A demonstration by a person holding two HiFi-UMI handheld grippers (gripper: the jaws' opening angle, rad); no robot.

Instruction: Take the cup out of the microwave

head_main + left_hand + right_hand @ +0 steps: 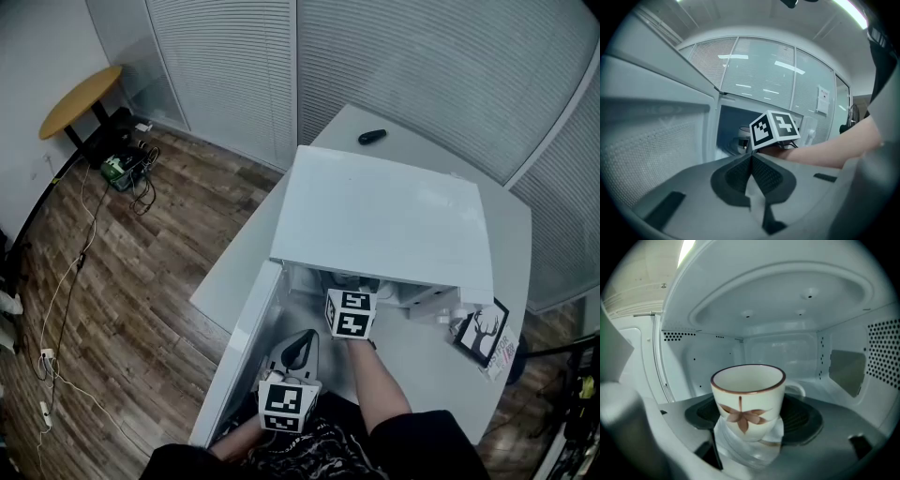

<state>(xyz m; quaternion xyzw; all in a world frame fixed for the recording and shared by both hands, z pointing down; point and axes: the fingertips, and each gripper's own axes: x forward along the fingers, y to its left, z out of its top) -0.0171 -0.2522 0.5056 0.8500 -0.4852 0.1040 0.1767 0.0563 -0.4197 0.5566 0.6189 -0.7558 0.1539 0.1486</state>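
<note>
Ceramic: hold cup [748, 394] pinched firm in right gripper [750, 425]. Draw level out of microwave [375, 220], clear of left gripper [751, 161], pressed together, empty.

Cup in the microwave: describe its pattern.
Cream cup, brown rim, brown flower motif; right gripper view.

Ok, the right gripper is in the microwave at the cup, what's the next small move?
Probably draw the right gripper straight back, keeping it level. Its jaws look closed on both sides of the cup, which stands upright inside the microwave, and the door stands wide open, so the way out seems free.
</note>
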